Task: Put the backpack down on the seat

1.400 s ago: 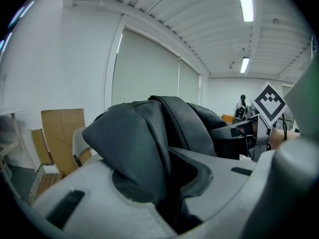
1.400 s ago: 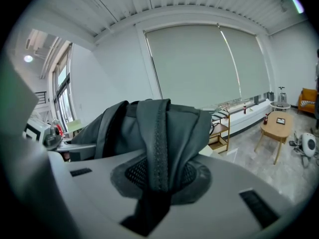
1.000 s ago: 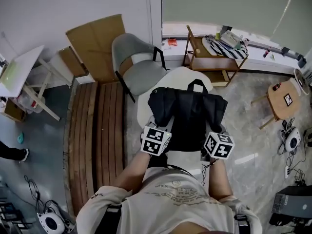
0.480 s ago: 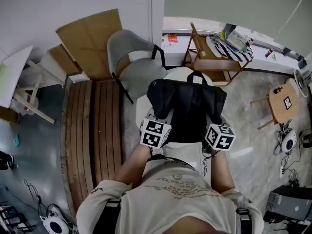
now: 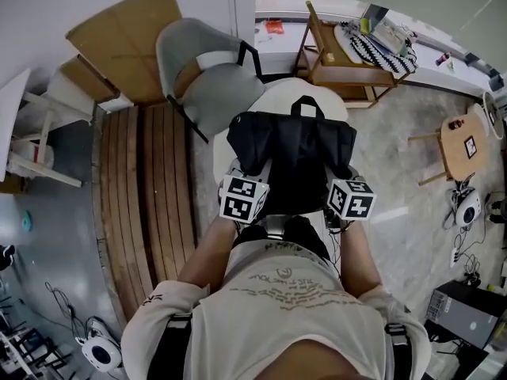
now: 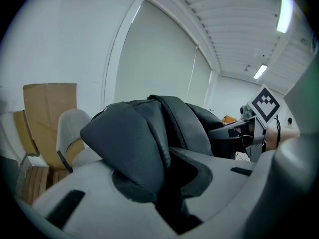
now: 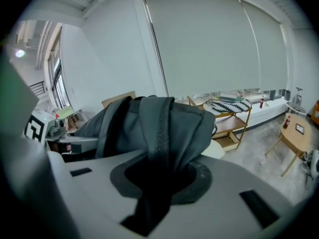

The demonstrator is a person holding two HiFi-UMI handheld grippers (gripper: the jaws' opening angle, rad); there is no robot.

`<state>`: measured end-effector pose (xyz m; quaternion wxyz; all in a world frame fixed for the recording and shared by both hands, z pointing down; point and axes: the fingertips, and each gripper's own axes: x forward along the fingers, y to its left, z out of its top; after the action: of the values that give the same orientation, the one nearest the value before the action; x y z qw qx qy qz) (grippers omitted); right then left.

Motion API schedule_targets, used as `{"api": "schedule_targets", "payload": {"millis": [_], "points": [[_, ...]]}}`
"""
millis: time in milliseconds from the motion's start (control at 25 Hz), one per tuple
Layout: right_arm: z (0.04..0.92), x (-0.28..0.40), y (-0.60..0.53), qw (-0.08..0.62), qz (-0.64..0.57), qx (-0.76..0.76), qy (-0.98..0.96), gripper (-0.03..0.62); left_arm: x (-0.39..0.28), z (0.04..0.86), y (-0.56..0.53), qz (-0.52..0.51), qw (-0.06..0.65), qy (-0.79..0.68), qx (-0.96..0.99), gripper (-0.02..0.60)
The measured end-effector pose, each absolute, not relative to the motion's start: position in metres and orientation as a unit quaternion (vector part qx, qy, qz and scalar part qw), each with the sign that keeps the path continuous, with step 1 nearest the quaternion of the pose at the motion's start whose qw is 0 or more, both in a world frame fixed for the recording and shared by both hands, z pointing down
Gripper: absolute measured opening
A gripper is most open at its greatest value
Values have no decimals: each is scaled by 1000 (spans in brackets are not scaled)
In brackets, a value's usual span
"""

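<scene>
A black backpack (image 5: 295, 158) hangs between my two grippers above a white round-edged seat (image 5: 317, 105), its top handle pointing away from me. My left gripper (image 5: 252, 182) is shut on the backpack's near left corner; a fold of dark fabric (image 6: 134, 148) fills its jaws (image 6: 167, 203). My right gripper (image 5: 342, 184) is shut on the near right corner, where a bunched strap and cloth (image 7: 159, 128) run down between its jaws (image 7: 149, 203). Whether the backpack's underside touches the seat is hidden by the bag itself.
A grey chair (image 5: 207, 77) stands just beyond the seat on the left, with cardboard (image 5: 123, 42) against the wall. A wooden trolley (image 5: 341, 62) is behind, a small round wooden table (image 5: 467, 145) to the right, and slatted wooden boards (image 5: 146, 188) lie on the floor at left.
Backpack and both grippers sit slightly further left and higher in the head view, as the room has drifted in frame. The grips look unchanged.
</scene>
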<state>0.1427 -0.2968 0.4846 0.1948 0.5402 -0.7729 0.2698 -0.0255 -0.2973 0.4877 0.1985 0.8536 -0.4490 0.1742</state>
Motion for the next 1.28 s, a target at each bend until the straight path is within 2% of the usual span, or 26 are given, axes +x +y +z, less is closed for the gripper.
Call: {"api": "schedule_targets", "payload": {"millis": [360,560,1280], "points": [[572,184,-322,237,328,481,-778,83,17,566,-308,220,260,-473,813,77],[627,193,-315,278,369,439,-770,83,27,620,-291,240,318,-482,780,77],[815,227,-315,358,458,385,-717,86,62,810,-286,292,441,-439,726,78]]}}
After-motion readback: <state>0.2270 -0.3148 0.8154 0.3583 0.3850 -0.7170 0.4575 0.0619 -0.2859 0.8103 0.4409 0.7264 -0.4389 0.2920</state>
